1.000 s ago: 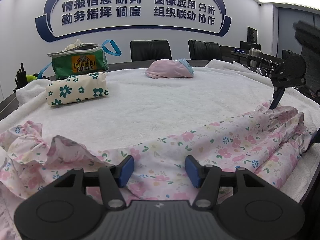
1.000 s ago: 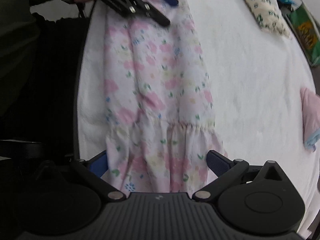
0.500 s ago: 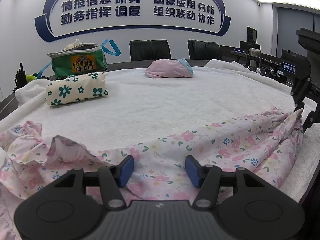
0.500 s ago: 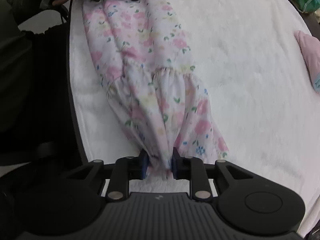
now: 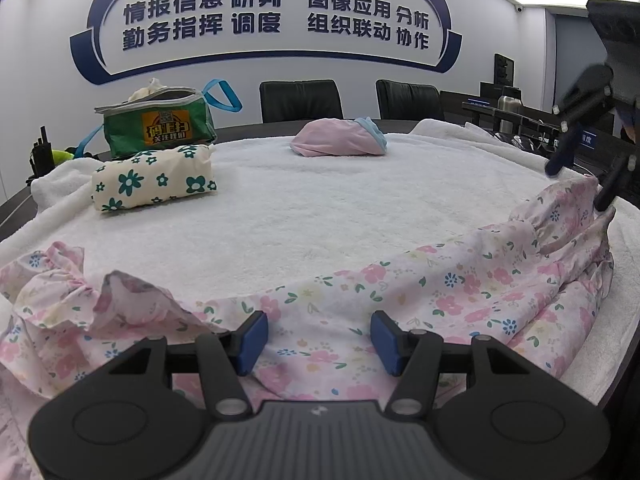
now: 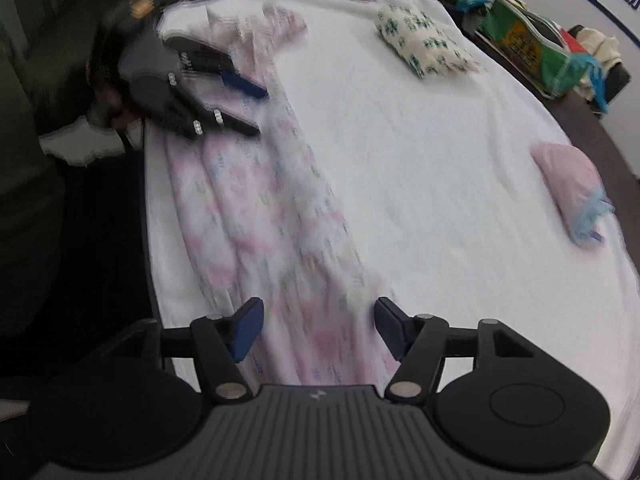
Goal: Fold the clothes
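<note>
A pink floral garment (image 5: 400, 292) lies folded into a long strip along the near edge of the white towel-covered table (image 5: 320, 216). It also shows, blurred, in the right wrist view (image 6: 264, 216). My left gripper (image 5: 318, 338) is open just above the strip's middle, with cloth below its blue pads. It also appears in the right wrist view (image 6: 244, 108), open over the strip's far part. My right gripper (image 6: 318, 330) is open above the strip's near end. It shows in the left wrist view (image 5: 580, 188) at the right end, open.
A folded cream cloth with green flowers (image 5: 154, 180), a green bag (image 5: 160, 124) and a folded pink bundle (image 5: 340, 142) lie at the far side of the table. Black chairs (image 5: 300, 100) stand behind. The person's dark body (image 6: 48, 200) is at the table's edge.
My right gripper was shut on the garment's end half a second ago; now it is open and lifted away. The left gripper has stayed put and open.
</note>
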